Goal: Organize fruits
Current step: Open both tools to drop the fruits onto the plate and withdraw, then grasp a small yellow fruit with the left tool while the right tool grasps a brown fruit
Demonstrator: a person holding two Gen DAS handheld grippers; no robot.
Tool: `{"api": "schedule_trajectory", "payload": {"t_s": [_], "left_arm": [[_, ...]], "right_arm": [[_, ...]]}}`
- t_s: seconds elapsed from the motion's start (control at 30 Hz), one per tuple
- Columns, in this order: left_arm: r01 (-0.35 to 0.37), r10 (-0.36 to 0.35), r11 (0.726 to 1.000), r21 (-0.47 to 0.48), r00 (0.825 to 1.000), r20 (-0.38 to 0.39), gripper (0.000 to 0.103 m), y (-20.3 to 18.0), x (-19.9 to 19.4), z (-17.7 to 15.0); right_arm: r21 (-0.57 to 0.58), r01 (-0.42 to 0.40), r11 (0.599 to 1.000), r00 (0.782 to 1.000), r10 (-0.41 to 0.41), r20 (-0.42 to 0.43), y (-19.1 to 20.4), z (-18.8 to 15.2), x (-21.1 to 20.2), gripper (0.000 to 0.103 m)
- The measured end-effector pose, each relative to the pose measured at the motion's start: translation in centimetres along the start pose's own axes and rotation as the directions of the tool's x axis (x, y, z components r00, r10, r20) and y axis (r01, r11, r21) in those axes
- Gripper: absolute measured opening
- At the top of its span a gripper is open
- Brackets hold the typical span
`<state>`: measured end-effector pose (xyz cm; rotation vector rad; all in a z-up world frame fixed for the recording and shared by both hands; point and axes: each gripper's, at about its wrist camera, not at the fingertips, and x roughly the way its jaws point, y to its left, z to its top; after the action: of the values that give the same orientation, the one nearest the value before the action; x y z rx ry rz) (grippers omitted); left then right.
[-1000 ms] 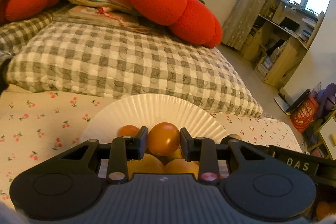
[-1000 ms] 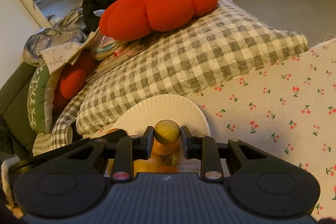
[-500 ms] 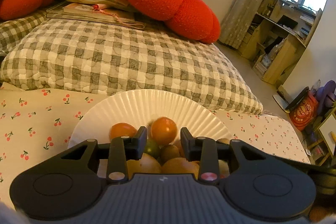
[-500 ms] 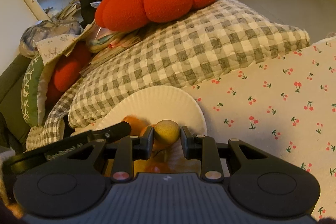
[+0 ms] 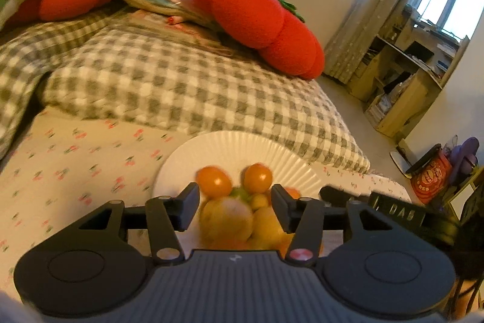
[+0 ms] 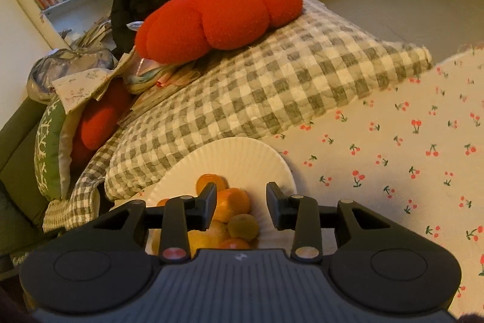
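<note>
Fruits [image 6: 233,220]: small, round, light, smooth, bruisable; heaped on paper plate [image 6: 242,155] on the bed. We take each across its middle. Left claw [image 5: 235,206] and right claw [image 6: 242,202] opening, nothing pinched.

The paper plate [image 6: 230,155] is white, matt, with a ribbed rim. The fruits [image 6: 233,203] on it have smooth, slightly glossy skin. Behind the plate, the checked quilt [image 6: 257,99] is puckered cloth, and the red cushion [image 6: 217,17] looks fuzzy. The gripper fingers [image 6: 273,203] are matt black plastic.
</note>
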<state>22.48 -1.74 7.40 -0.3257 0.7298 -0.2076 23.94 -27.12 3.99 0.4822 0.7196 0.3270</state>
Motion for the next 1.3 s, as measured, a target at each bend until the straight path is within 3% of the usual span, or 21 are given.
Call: {"api": "schedule_trajectory", "payload": {"t_s": [0.33, 0.57, 0.83, 1.13, 1.3], "left_arm": [[-0.068, 0.068, 0.998, 0.012, 0.997, -0.02, 0.056, 1.5, -4.7, -3.1], [-0.074, 0.075, 0.997, 0.026, 0.996, -0.045, 0.057, 2.1, -6.8, -5.1], [-0.076, 0.077, 0.997, 0.027, 0.995, -0.056, 0.063, 2.4, -9.0, -6.7], [-0.159, 0.163, 0.986, 0.057, 0.985, -0.064, 0.076, 3.1, -10.0, -8.2], [-0.166, 0.17, 0.984, 0.067, 0.983, -0.065, 0.08, 3.0, -10.3, -8.8]], "right_arm": [[-0.05, -0.015, 0.999, 1.0, 0.015, -0.002, 3.3, -1.6, -1.9, 0.057], [-0.132, -0.004, 0.991, 1.0, 0.003, -0.007, 5.6, -2.8, -4.0, 0.069], [-0.185, -0.008, 0.983, 0.999, -0.001, -0.049, 7.5, -4.8, -5.7, 0.073], [-0.304, 0.02, 0.953, 0.997, -0.041, -0.06, 9.2, -8.0, -7.7, 0.08], [-0.338, 0.041, 0.94, 0.997, -0.061, -0.048, 9.3, -8.9, -8.9, 0.081]]}}
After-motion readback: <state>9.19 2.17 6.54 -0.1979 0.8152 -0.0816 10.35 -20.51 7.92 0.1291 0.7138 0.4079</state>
